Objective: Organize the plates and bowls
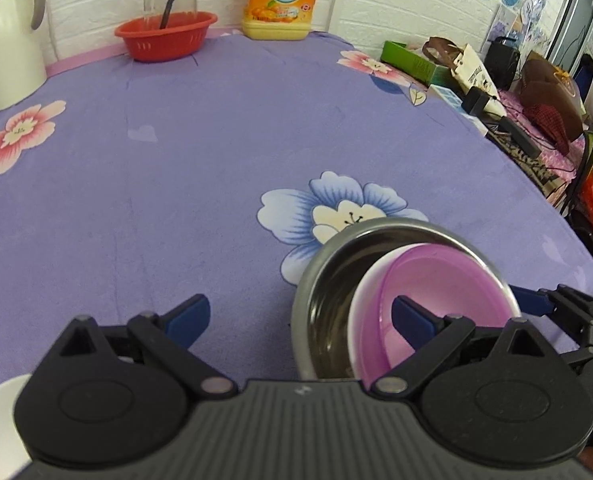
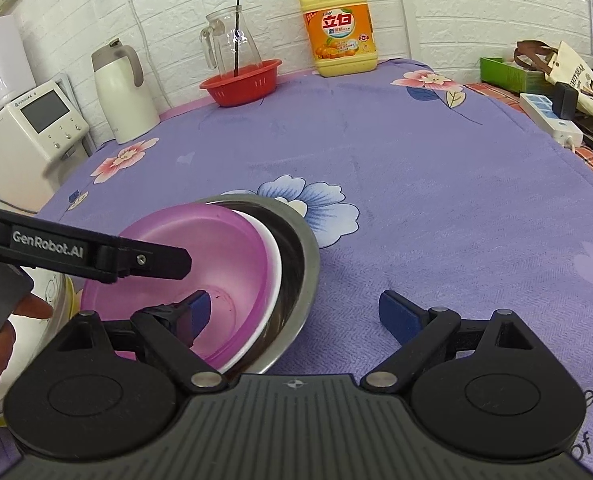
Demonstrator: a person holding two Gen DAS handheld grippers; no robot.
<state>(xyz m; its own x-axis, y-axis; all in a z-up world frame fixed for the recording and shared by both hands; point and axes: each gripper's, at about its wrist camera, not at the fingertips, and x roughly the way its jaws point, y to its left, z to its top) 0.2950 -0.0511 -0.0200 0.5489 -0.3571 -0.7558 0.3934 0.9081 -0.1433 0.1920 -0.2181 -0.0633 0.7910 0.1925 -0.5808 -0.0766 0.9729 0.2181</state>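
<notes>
- Left gripper (image 1: 300,320) fingers spread wide; gripping nothing; right pad above purple bowl (image 1: 436,300)
- Right gripper (image 2: 296,316) fingers wide; left pad inside purple bowl, nested in steel bowl (image 2: 300,248)

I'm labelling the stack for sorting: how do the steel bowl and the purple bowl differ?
The steel bowl is shiny metal; the purple bowl is matte, plastic-looking. The steel bowl is the widest and outermost; the purple bowl is smaller and nested innermost, over a white bowl. The steel bowl sits on the tablecloth; the purple bowl does not. Both are round, upright and look empty.
</notes>
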